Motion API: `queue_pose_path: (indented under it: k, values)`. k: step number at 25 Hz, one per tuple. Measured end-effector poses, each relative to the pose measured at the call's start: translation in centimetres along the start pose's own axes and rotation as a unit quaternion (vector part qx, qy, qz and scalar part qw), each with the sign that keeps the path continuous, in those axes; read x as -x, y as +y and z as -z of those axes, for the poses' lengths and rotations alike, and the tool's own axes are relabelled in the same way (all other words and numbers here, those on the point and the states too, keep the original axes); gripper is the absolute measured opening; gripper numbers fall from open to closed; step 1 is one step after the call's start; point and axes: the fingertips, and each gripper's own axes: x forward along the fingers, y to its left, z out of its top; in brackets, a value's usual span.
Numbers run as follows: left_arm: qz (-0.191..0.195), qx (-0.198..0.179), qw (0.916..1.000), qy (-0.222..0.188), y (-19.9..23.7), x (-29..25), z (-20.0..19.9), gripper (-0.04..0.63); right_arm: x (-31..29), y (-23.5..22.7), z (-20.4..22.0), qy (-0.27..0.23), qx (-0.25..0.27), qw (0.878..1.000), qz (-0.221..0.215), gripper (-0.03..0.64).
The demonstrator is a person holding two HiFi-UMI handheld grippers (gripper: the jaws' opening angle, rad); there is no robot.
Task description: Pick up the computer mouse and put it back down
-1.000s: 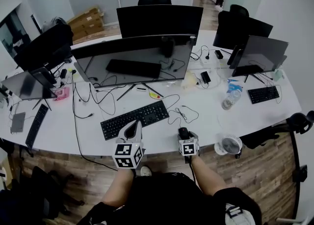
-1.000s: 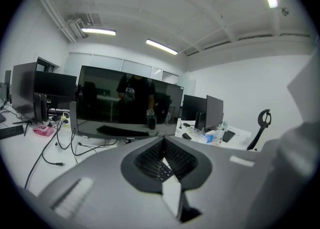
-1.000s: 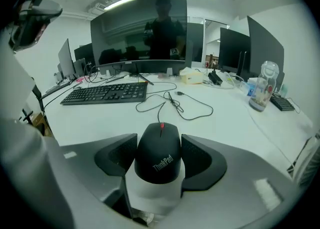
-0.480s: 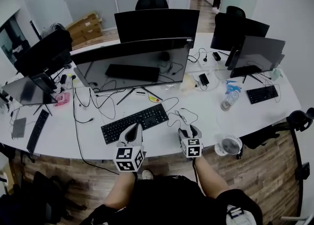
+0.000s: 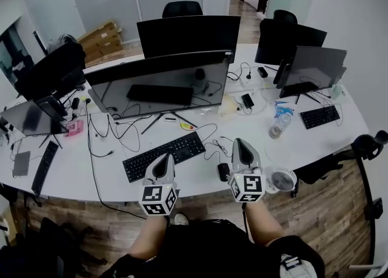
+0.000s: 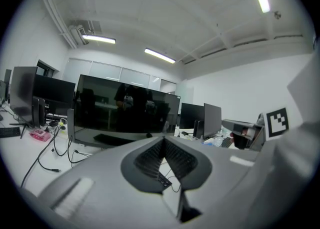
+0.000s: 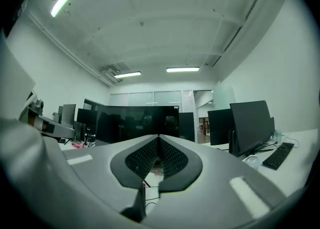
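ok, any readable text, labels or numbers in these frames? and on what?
None can be read.
Left marker cube, right marker cube: square code patterns only, no letters.
Black keyboard key legends: too small.
Water bottle label: blurred.
Cardboard boxes: no legible print.

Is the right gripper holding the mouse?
No, the mouse lies on the desk beside the right gripper, whose jaws are shut and empty.

Left tongs (image 5: 162, 158) held out level, tips pressed together, nothing between. Right tongs (image 5: 240, 143) alongside, pointing level too, closed tight and empty. 2 forearms (image 5: 261, 225) stretched forward from below, well apart.
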Motion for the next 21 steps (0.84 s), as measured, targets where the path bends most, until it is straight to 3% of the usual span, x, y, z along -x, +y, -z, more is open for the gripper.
queue_pose_path:
  k: [21]
  values:
    - [0.007,0.004,1.0,0.001,2.1,0.6,0.1,0.051,-0.7,3.7,-0.8,0.004,-0.002,1.0,-0.024,-0.002]
